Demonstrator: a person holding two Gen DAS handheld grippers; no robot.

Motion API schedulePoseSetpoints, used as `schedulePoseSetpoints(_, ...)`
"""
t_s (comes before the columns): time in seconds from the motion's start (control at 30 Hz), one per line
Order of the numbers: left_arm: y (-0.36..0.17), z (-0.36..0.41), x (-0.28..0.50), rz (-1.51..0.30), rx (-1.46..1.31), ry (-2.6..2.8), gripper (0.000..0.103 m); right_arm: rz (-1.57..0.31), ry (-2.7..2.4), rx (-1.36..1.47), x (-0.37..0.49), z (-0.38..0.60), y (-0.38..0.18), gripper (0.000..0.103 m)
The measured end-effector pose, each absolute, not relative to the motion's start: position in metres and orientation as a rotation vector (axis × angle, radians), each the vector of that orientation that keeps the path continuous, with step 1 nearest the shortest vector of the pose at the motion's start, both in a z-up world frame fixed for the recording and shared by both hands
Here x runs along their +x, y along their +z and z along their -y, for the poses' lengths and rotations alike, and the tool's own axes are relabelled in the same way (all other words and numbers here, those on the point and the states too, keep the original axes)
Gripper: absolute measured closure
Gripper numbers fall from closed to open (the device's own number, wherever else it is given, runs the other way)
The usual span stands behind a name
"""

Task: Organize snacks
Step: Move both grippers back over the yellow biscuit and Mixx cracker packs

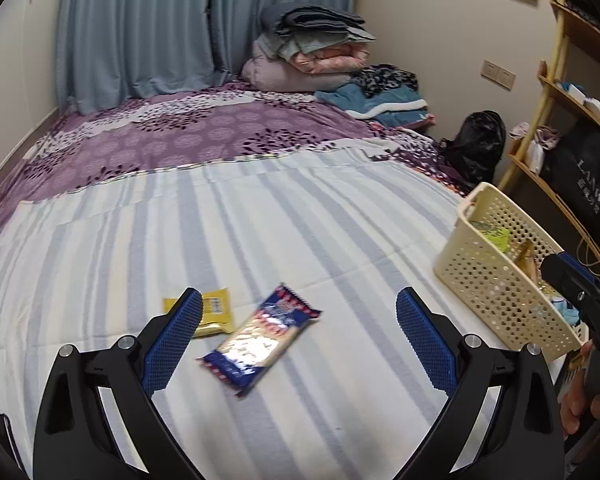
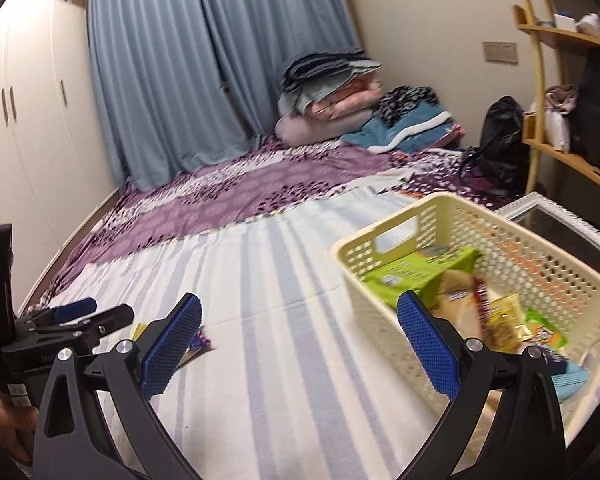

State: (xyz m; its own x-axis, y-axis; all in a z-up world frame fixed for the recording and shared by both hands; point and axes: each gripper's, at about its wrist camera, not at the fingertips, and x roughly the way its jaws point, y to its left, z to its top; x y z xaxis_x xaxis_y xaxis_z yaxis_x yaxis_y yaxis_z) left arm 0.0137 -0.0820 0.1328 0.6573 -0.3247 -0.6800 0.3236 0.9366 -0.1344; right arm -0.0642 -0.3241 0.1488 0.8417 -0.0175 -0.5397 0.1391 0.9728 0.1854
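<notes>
Left gripper [image 1: 300,344] is being held with jaws spread wide, nothing between the pads. The blue wafer pack [image 1: 260,340] is lying on the striped sheet [image 1: 300,216] directly ahead of this claw, inside the span of the two fingers but not touched by either. Its long axis is running diagonally: near end toward the left finger, far end toward the right and away. A yellow packet [image 1: 216,312] is lying just beyond the left fingertip, partly hidden by it, close beside the wafer pack; whether the two touch cannot be told.

Right gripper [image 2: 300,344] is likewise being held released and empty, jaws wide. The basket [image 2: 352,252] is sitting ahead and to the right of this claw, its near wall crossed by the right finger in view; contact cannot be confirmed. Several snack packs are already lying inside it. In the right wrist view the left gripper is appearing far to the left, with the loose packs mostly hidden behind the left finger.

Judgement: the left claw is being judged the nearer one for the wafer pack, the right for the basket. Since the pack is lying skewed to the jaw line, a wrist roll is probably being called for so that the pads close across its narrow width. Risk: the yellow packet being nudged or caught along with it.
</notes>
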Motion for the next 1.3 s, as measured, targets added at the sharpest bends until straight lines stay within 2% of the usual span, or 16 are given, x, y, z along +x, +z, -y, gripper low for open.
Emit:
schedulePoseSetpoints(0.7, 0.095, -0.048, 0.013, -0.819, -0.168, -0.163, 0.004, -0.838, 0.129, 0.099, 0.004, 0.204, 0.078, 0.006)
schedulePoseSetpoints(1.3, 0.073, -0.079, 0.02, -0.861, -0.212, -0.119, 0.004, -0.901, 0.17, 0.057, 0.042, 0.162, 0.052, 0.006)
